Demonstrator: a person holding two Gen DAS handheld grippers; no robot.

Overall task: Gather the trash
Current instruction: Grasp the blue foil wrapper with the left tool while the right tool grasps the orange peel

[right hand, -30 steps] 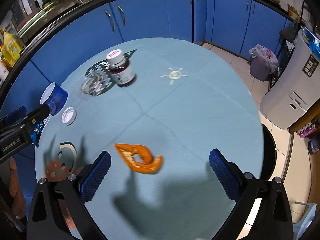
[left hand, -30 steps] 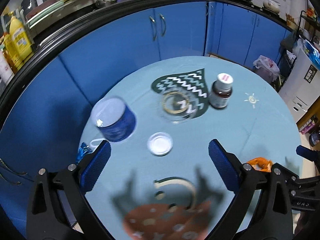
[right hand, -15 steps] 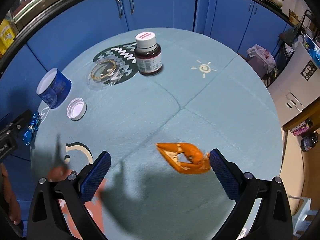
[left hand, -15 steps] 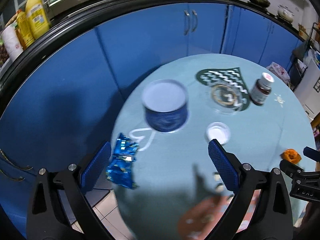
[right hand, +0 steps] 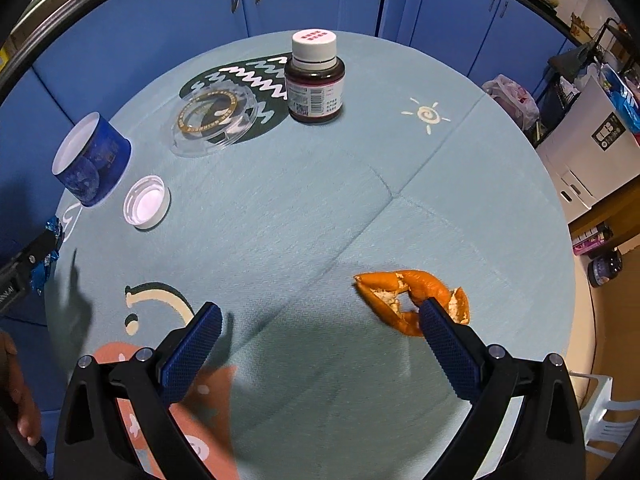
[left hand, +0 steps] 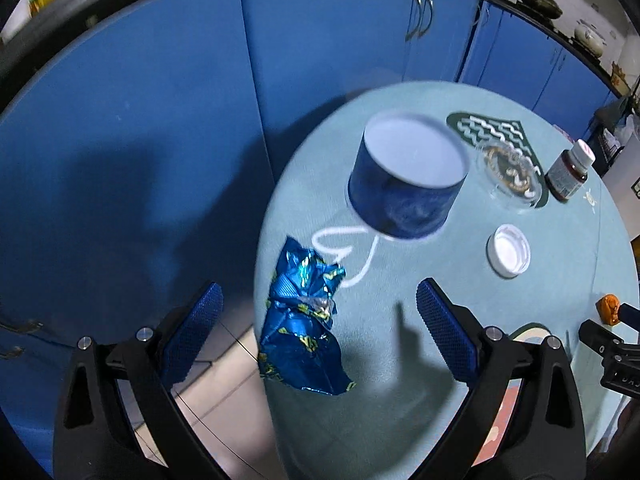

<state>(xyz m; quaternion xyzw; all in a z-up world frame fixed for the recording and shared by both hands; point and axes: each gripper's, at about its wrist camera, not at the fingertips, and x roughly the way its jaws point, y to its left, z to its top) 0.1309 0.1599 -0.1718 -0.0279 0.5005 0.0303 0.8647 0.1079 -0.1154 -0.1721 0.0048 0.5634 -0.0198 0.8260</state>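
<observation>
Left gripper (left hand: 318, 326) spread wide above the blue wrapper (left hand: 303, 328), which lies crumpled at the table (right hand: 320, 208) edge just beside the blue cup (left hand: 404, 186). Right gripper (right hand: 318, 340) also spread, empty; orange peel (right hand: 412, 298) lies by its right fingertip near the table's opposite edge.

Round table (right hand: 320, 208) bears wrapper (left hand: 304, 320), peel (right hand: 412, 296), bottle (right hand: 315, 80), cup (right hand: 90, 160)

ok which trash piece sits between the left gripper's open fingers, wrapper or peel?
The crumpled blue foil wrapper at the table edge, framed by the left gripper. The orange peel lies across the table by the right gripper.
</observation>
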